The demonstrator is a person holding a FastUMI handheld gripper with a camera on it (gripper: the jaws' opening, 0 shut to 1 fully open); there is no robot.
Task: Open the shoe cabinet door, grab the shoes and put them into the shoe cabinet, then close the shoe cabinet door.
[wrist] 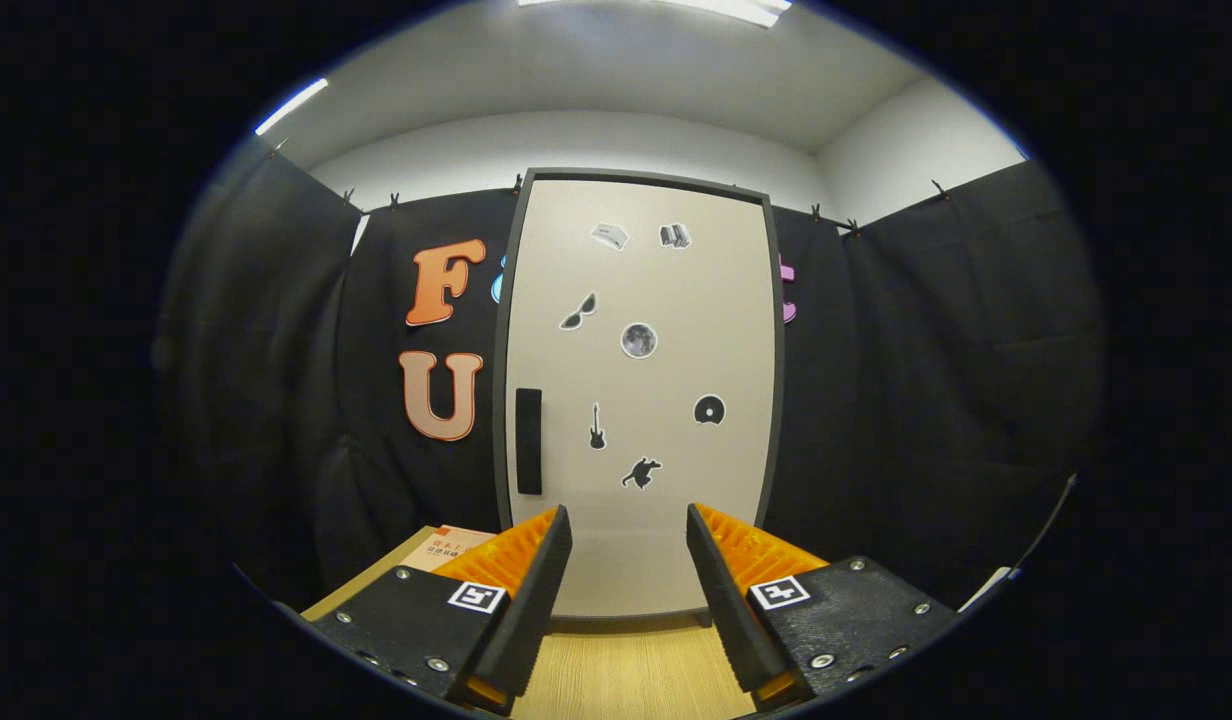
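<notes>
Two fingers [546,545] of gripper [628,540] spread wide, nothing btwn them, aimed at shut cabinet door [641,400] just ahead; prob lining up w/ handle [528,441] on door's left edge to pull it open

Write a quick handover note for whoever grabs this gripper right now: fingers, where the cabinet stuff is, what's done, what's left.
Gripper: open, fingers apart with nothing between them, pointed at the lower part of the shoe cabinet door.
Shoe cabinet door: shut, straight ahead beyond the fingers, with small stickers on its face. Its dark vertical handle sits at the door's left edge, above the left finger.
The cabinet stands on a wooden surface. A cardboard box lies behind the left finger.
Done: nothing yet.
Left: open the door by the handle, fetch the shoes, put them inside, close the door.
</notes>
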